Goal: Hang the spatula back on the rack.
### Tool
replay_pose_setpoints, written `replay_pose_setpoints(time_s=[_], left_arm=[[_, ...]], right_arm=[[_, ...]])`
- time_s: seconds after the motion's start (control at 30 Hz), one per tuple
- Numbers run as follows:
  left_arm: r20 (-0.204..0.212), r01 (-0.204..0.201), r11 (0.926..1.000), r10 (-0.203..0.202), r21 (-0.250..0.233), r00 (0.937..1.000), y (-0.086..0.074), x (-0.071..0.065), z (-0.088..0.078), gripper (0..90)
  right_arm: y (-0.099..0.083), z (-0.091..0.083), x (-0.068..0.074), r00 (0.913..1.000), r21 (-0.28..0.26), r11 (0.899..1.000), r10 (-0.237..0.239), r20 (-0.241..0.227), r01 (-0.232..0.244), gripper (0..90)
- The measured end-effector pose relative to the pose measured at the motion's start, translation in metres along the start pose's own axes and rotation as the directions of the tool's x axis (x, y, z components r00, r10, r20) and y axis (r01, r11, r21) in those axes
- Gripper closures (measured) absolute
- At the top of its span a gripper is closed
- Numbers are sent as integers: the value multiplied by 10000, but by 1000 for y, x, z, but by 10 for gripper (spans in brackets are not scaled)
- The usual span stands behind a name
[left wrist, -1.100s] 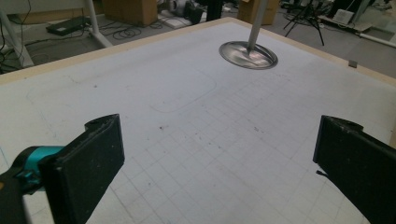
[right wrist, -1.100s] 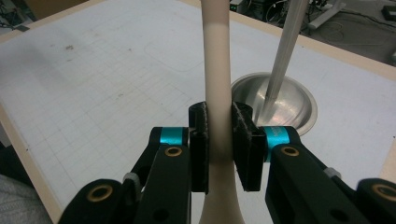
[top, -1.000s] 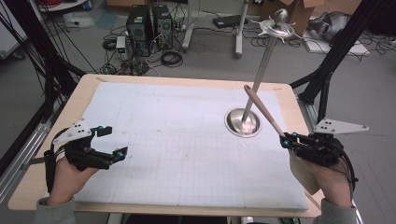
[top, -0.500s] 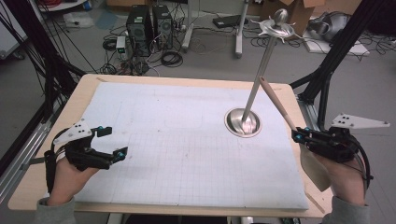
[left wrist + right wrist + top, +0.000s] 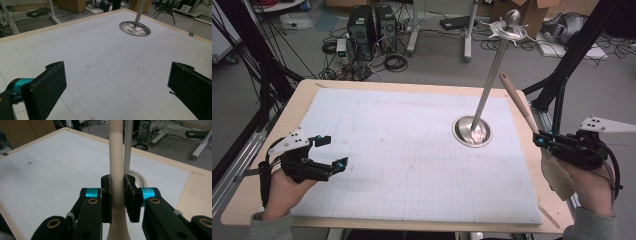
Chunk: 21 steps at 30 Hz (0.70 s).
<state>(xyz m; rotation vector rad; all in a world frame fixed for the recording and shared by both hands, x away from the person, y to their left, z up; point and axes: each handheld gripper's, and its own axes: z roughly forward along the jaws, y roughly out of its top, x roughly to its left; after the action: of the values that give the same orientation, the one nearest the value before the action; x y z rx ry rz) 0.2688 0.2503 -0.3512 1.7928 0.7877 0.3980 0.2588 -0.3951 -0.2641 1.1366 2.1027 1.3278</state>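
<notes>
Right tool (image 5: pixel 542 141) sits at the bench's (image 5: pixel 272 200) near right corner, jaws closed down on the neck of a cream spatula (image 5: pixel 532 132). In the right gripper view the pads (image 5: pixel 106 195) pinch the handle from both sides, just above where it flares into the blade. Blade hangs below the tool, past the right edge of the bench; handle runs up and away, tip tilted toward the stand's pole.

Left tool (image 5: pixel 328 152) at the near left corner, jaws spread wide, nothing between them. Left gripper view: bare gridded mat (image 5: pixel 105 65) between the pads, so it's idle and well apart from the work.

Farther back, right of centre: metal utensil stand (image 5: pixel 484 95), round base (image 5: pixel 472 131) on the mat, pole leaning to a hook crown (image 5: pixel 510 30) at the top.

Key relation: the spatula's long axis is roughly parallel to the pole, handle tip near it but apart. The crown lies up and far-left of the right tool. My read: the right hand does the hang, and the handle end has to rise to crown height first. Can't see a hanging hole on the handle tip.
</notes>
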Motion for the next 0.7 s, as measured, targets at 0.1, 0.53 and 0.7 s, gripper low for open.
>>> replay_pose_setpoints(time_s=[0.1, 0.53, 0.7], left_arm=[[-12, 3, 10000, -3, -41, 10000, 0, 0, 0, 23], [-25, -4, 10000, 4, -71, 10000, -1, 1, -3, 23], [-72, 73, 9999, -73, -88, 9999, -1, 1, -4, 23]], right_arm=[[-1, -1, -4, 9999, -137, 9999, 65, 87, -64, 780], [12, -9, -11, 9984, -764, 9964, 407, 389, -376, 781], [17, -14, -12, 9978, -989, 9941, 488, 458, -440, 780]])
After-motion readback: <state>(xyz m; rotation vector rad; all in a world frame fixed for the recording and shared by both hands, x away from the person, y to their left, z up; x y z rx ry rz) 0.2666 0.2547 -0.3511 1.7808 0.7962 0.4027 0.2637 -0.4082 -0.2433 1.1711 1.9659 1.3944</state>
